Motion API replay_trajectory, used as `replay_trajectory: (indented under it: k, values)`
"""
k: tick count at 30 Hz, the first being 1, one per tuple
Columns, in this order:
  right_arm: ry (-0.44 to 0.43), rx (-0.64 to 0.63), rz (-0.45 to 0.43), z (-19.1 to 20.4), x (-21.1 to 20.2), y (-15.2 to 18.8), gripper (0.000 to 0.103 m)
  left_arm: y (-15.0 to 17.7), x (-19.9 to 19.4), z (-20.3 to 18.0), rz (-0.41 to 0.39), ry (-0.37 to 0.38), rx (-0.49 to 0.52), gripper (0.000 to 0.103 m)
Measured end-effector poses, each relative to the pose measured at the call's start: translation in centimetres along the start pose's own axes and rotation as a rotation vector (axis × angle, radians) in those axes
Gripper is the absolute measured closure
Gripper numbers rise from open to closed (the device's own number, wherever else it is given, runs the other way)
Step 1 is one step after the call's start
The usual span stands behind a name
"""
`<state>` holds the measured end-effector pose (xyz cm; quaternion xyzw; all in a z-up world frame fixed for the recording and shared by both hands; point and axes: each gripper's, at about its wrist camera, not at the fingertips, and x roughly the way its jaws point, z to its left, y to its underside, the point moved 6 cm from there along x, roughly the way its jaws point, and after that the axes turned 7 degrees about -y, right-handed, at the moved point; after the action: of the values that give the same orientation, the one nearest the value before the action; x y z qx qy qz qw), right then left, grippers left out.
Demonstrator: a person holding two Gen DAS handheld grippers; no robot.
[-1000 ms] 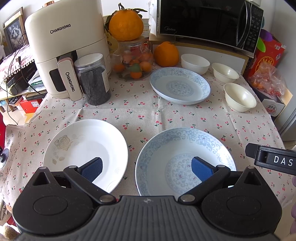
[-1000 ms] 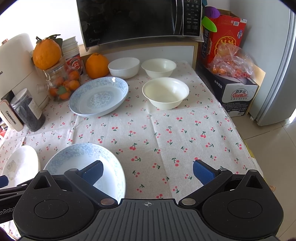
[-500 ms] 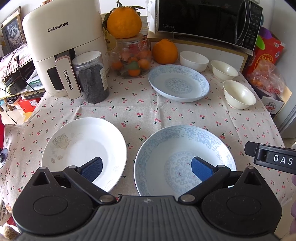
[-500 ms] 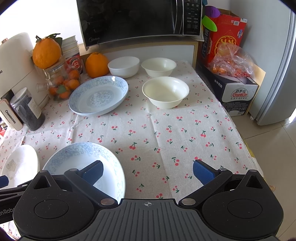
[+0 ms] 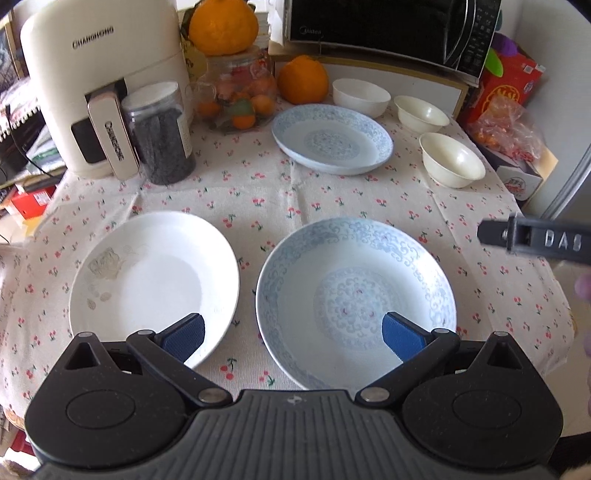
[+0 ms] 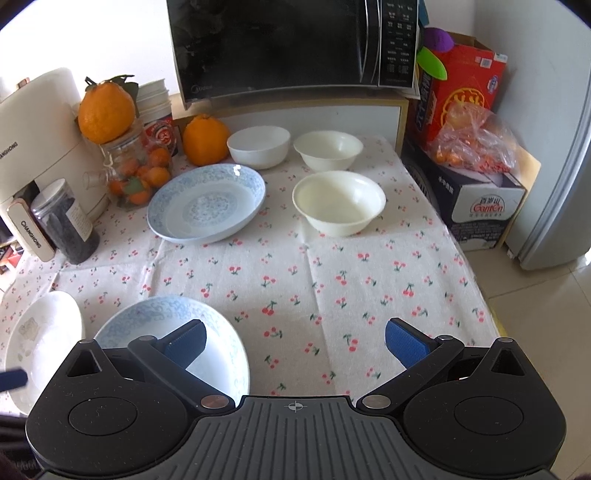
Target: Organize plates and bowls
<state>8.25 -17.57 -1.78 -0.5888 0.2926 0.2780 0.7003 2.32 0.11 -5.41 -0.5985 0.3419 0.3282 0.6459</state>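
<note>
A white plate (image 5: 155, 280) and a blue-patterned plate (image 5: 354, 299) lie side by side at the table's near edge. My left gripper (image 5: 293, 334) is open and empty above the gap between them. A second blue-patterned plate (image 5: 332, 138) lies further back, with three white bowls (image 5: 452, 160) (image 5: 421, 112) (image 5: 361, 96) to its right and behind it. My right gripper (image 6: 293, 338) is open and empty, with its left finger over the near blue plate (image 6: 177, 332). The far plate (image 6: 207, 203) and the nearest bowl (image 6: 339, 202) show in the right wrist view.
An air fryer (image 5: 99, 81), a dark jar (image 5: 162, 133), a glass jar of fruit (image 5: 240, 96), an orange (image 5: 303, 79) and a microwave (image 5: 391, 29) line the back. Boxes (image 6: 480, 199) and a fridge (image 6: 554, 184) stand right of the table. Cherry-print cloth (image 6: 332, 280) covers it.
My left gripper has moved forward and lower toward the two near plates. My right gripper has edged slightly forward. Both stay open.
</note>
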Motion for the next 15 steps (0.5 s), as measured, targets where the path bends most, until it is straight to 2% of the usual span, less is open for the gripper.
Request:
replay_trajectory:
  k: [8,15]
  values:
    - [-0.187,0.005,0.054,1.2,0.9,-0.8,0.000,1.0,0.1,0.6,0.065,0.100,-0.039,0.001]
    - [-0.336,-0.016,0.109,2.6,2.8,1.1,0.000,2.1,0.3,0.9,0.123,0.210,-0.088,0.006]
